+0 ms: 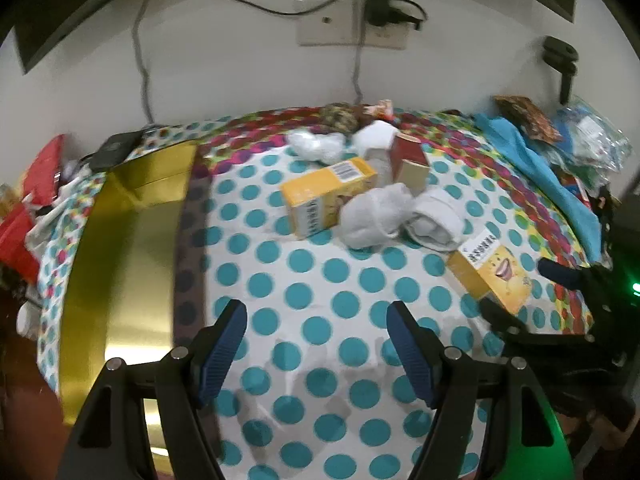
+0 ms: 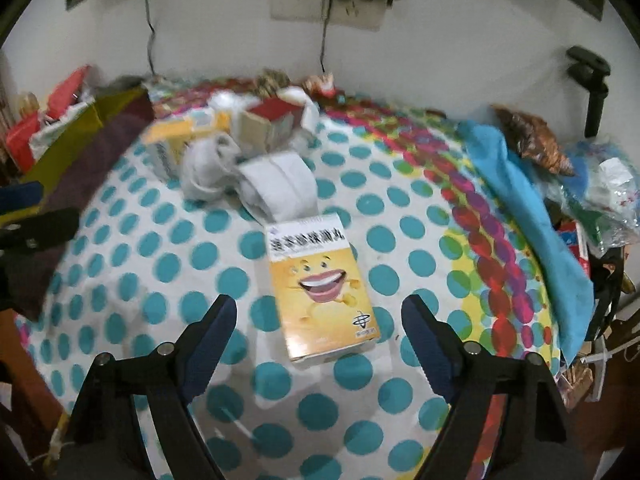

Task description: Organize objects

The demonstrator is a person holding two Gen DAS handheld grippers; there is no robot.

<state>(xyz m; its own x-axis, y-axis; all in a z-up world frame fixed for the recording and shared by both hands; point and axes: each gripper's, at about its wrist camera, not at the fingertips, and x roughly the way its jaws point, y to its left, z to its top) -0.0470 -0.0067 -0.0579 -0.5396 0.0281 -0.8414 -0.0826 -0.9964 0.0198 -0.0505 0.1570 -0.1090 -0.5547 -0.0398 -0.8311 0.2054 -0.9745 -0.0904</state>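
Note:
A yellow box with a smiling mouth (image 2: 322, 286) lies flat on the dotted cloth, just ahead of my open, empty right gripper (image 2: 318, 312). It also shows in the left wrist view (image 1: 494, 276), right of my open, empty left gripper (image 1: 316, 316). Behind it lie two rolled white socks (image 1: 374, 214) (image 1: 438, 216), a second yellow box (image 1: 326, 196) and a red-topped box (image 1: 408, 158). A gold box (image 1: 124, 264) with a dark rim stands at the left.
More white socks (image 1: 316, 144) lie near the wall. A blue cloth (image 2: 520, 196) and plastic bags (image 2: 600, 188) pile up at the right. Red packets (image 1: 24, 208) sit at the far left. Cables hang from a wall socket (image 1: 352, 26).

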